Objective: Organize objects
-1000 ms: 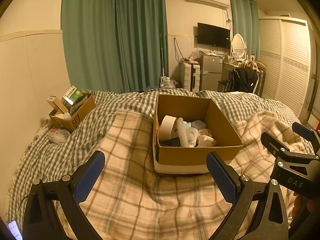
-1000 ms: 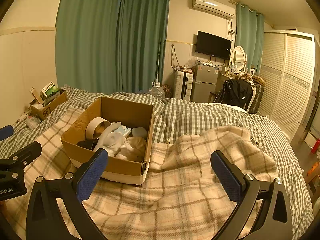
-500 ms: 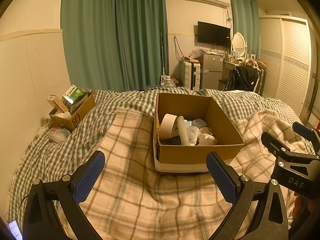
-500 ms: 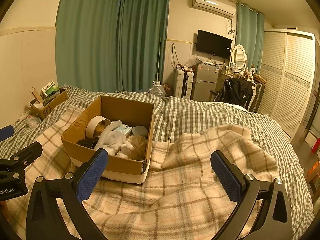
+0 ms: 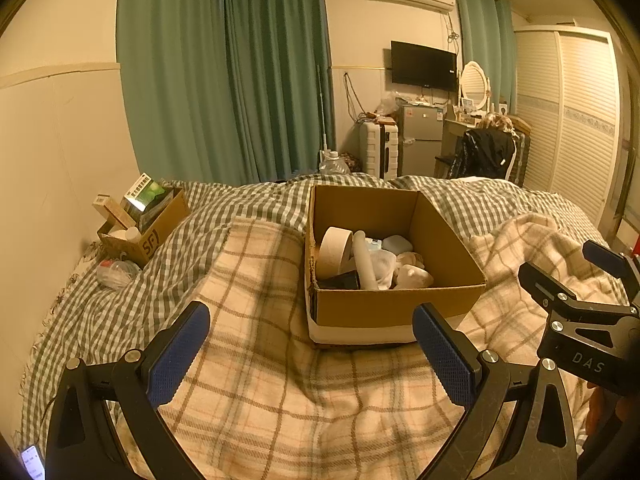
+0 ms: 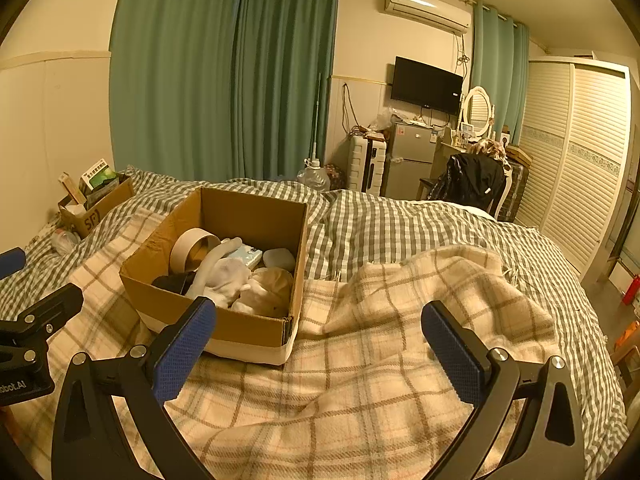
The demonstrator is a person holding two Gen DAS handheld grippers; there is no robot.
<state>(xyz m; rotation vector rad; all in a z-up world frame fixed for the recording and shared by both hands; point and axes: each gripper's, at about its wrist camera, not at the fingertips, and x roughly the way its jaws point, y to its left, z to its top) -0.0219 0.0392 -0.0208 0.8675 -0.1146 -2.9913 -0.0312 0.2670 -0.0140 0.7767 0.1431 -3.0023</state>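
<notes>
An open cardboard box (image 5: 400, 304) sits on a plaid blanket (image 5: 260, 380) on the bed. It holds a tape roll (image 5: 334, 250), a white tube (image 5: 365, 260), white cloth items and a dark object. It also shows in the right wrist view (image 6: 248, 324), left of centre, with the tape roll (image 6: 192, 248) inside. My left gripper (image 5: 310, 354) is open and empty, just in front of the box. My right gripper (image 6: 318, 346) is open and empty, to the right of the box, and shows in the left wrist view (image 5: 576, 280).
A smaller cardboard box (image 5: 148, 232) with packets stands by the left wall, a plastic bag (image 5: 114, 274) next to it. The checked bedcover (image 6: 400, 232) spreads behind. A fridge (image 6: 408, 160), chair (image 6: 472, 180) and wardrobe (image 6: 580, 160) stand beyond the bed.
Both grippers have shifted only slightly; the box sits a touch higher in the left wrist view. Both stay open and empty.
</notes>
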